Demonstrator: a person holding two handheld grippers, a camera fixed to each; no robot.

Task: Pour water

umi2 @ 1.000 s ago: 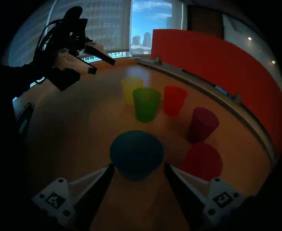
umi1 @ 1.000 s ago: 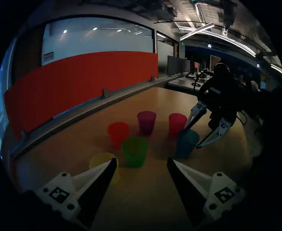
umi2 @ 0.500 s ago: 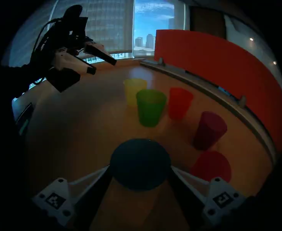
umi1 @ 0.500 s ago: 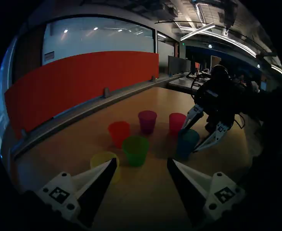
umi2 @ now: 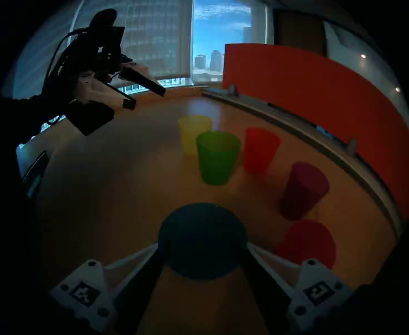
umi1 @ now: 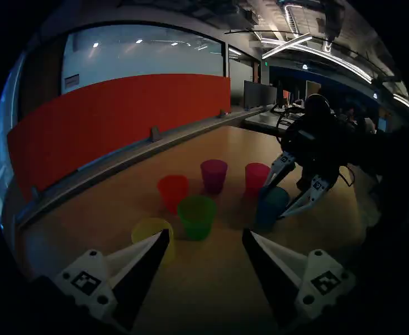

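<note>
Right gripper [umi2: 203, 249] nearer, jaws against upright blue cup [umi2: 203, 237]

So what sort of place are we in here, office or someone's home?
Most likely an open-plan office, high up in a city. A long wooden table runs along a red partition, monitors stand farther back under ceiling strip lights, and a window looks out on towers.
</note>
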